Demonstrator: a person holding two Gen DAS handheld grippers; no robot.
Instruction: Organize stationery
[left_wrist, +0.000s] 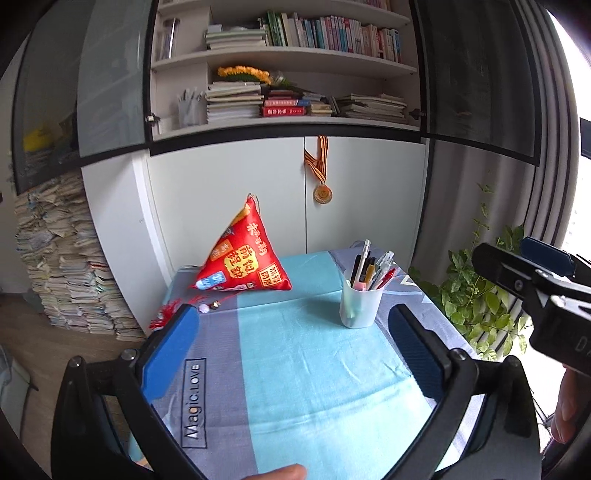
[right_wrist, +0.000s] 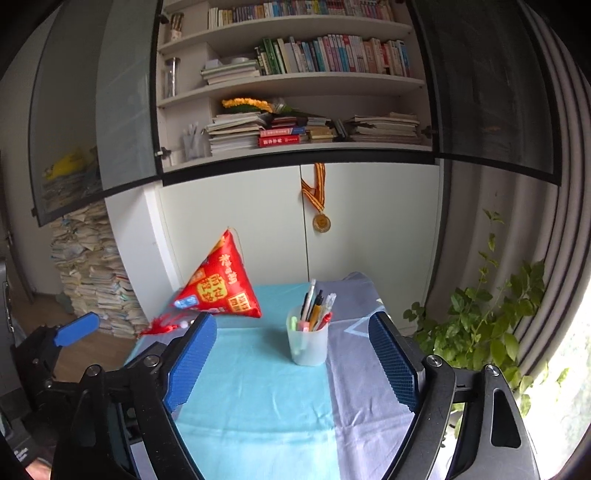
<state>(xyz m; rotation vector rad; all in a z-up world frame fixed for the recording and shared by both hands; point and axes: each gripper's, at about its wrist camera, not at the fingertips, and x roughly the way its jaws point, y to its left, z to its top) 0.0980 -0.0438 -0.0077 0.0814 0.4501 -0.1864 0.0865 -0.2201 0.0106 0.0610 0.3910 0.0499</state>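
Observation:
A translucent white cup (left_wrist: 361, 304) (right_wrist: 307, 343) stands upright on the cloth-covered table (left_wrist: 295, 369) (right_wrist: 258, 387), holding several pens (left_wrist: 373, 269) (right_wrist: 317, 304). My left gripper (left_wrist: 291, 339) is open, its blue pads wide apart over bare cloth, well short of the cup. Nothing lies between the spread pads of my right gripper (right_wrist: 291, 350), which is open too; the cup shows in the gap but farther off. The right gripper's body (left_wrist: 532, 284) reaches in from the right edge of the left wrist view, and one pad of the left gripper (right_wrist: 75, 328) appears at left in the right wrist view.
A red triangular pillow (left_wrist: 243, 258) (right_wrist: 219, 288) with a red tassel (left_wrist: 166, 314) sits at the table's far left. Behind stands a white cabinet (left_wrist: 229, 192) with a hanging medal (left_wrist: 322, 192), bookshelves above. A leafy plant (left_wrist: 476, 299) (right_wrist: 476, 325) grows at right, paper stacks (left_wrist: 70, 273) at left.

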